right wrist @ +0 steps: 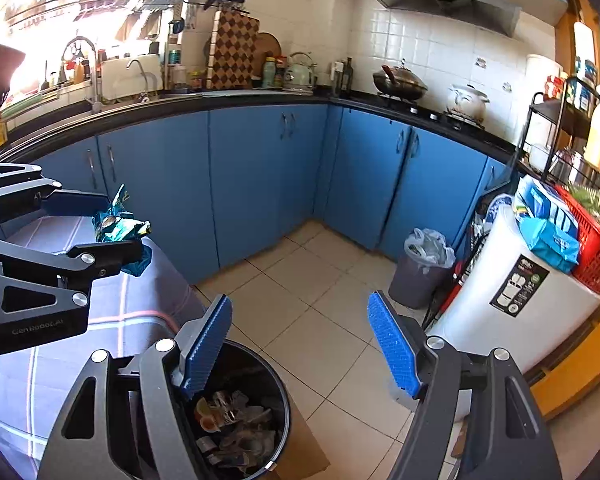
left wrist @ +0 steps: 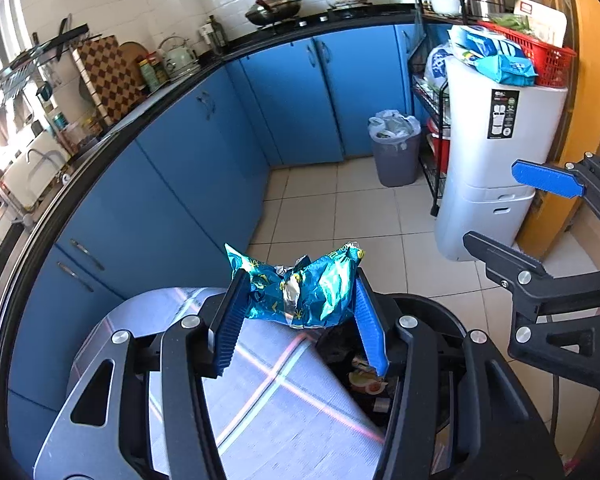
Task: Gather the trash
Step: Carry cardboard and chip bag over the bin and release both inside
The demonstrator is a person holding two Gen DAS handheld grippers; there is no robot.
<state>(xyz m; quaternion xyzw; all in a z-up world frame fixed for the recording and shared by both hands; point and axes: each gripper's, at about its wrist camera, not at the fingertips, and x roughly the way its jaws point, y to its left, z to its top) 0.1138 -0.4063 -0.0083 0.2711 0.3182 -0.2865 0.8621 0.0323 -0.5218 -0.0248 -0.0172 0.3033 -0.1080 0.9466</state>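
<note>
Blue kitchen cabinets (right wrist: 260, 168) and a pale tiled floor are forming the background; a table with a checked cloth (left wrist: 284, 392) is standing in front, with a black bin (right wrist: 260, 364) of trash just beside its edge. Left gripper (left wrist: 300, 300) is clenching a crumpled teal snack wrapper (left wrist: 300, 288) between both pads, above the cloth's edge nearest the bin. Step in hand, by judgement: carrying the wrapper to the bin. Next move is calling for travel over the bin's mouth, then release. Right gripper (right wrist: 300, 344) is hovering wide apart above the bin, grasping nothing.
</note>
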